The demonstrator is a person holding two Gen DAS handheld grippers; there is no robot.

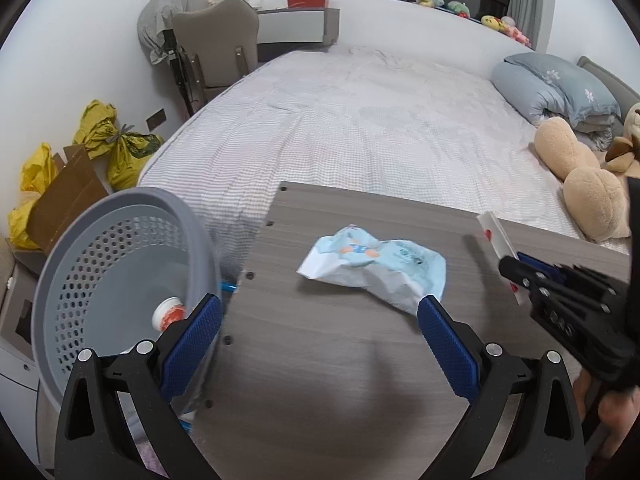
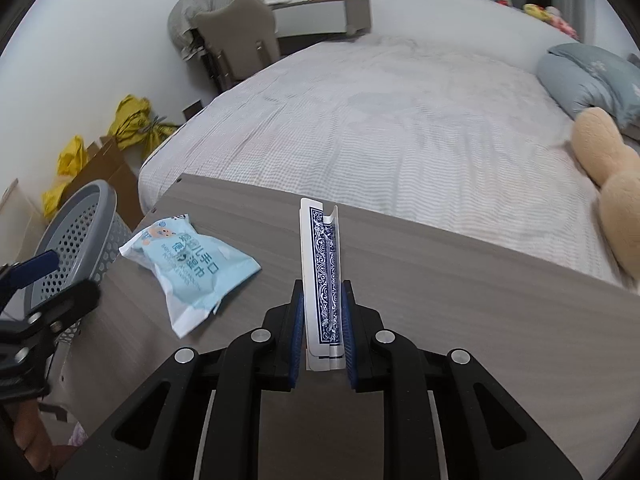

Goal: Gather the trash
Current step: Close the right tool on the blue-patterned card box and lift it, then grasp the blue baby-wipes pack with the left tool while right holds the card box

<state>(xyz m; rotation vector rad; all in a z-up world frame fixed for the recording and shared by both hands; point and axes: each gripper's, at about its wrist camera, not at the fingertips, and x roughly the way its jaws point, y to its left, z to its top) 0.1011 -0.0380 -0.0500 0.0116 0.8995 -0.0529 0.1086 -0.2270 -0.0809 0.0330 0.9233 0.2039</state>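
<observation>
While the right gripper [image 2: 322, 320] clamps its blue pads on a flattened white card box printed with a dark blue scroll pattern [image 2: 322, 276], the box sticks far out past the fingertips, held only at its near end. Thin, smooth card like that could pivot or slide loose if swung quickly toward the grey perforated plastic basket [image 1: 120, 256], which stands tilted at the far left edge of the grey wood-grain bench [image 1: 340, 360]. The basket's rim leans toward the bench, so a long stiff box may catch on it and fall outside rather than in. A small white cup with a red-orange label [image 1: 170, 314] already lies in the basket's bottom. The left gripper [image 1: 320, 312] hangs wide open with nothing between its textured blue pads, its right fingertip just at the near corner of a crumpled pale blue and white plastic wet-wipe packet [image 1: 372, 268] lying mid-bench. That soft, slippery film may buckle or squirt sideways under a shallow pinch on one corner. Beyond the bench lies a bed with a finely striped cover [image 1: 360, 120].
</observation>
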